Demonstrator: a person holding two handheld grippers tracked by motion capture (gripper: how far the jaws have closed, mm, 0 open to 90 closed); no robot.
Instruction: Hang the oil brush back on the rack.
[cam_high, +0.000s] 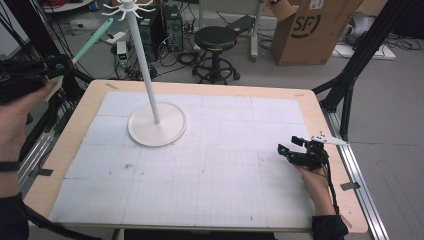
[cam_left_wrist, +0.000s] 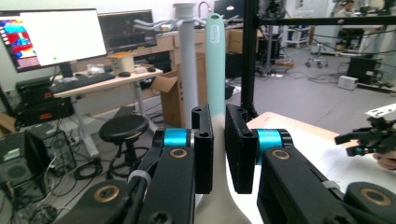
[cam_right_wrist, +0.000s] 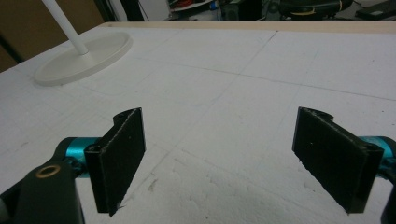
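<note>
Spatula (cam_left_wrist: 215, 70), mint-green and long-handled, sits clamped between my left tongs (cam_left_wrist: 218, 149), the pads pressed on its pale lower part while the handle runs straight out ahead of them. From above I see those left tongs (cam_high: 47, 75) held off the counter's (cam_high: 310, 107) far left corner, with the spatula (cam_high: 92, 40) slanting up and away toward the top of the rack (cam_high: 148, 65). That is the relation I'd steer by: the handle's long axis points at the ring of white hooks (cam_high: 131, 8) crowning the post, and its tip stands a little short of them and slightly lower, so I judge the coming move to be a lift and a reach to hang it. My left hand is far nearer the hooks than my right. The right tongs (cam_right_wrist: 233, 161) stand wide apart with nothing between them, low over the white mat (cam_right_wrist: 261, 70); from above they rest near the counter's right edge (cam_high: 300, 150), well apart from the rack's base (cam_high: 157, 125). Whether the handle's end has a hole I cannot tell. The spatula's blade is hidden below the pads, and the hooks are cut off at the top of the high view.
</note>
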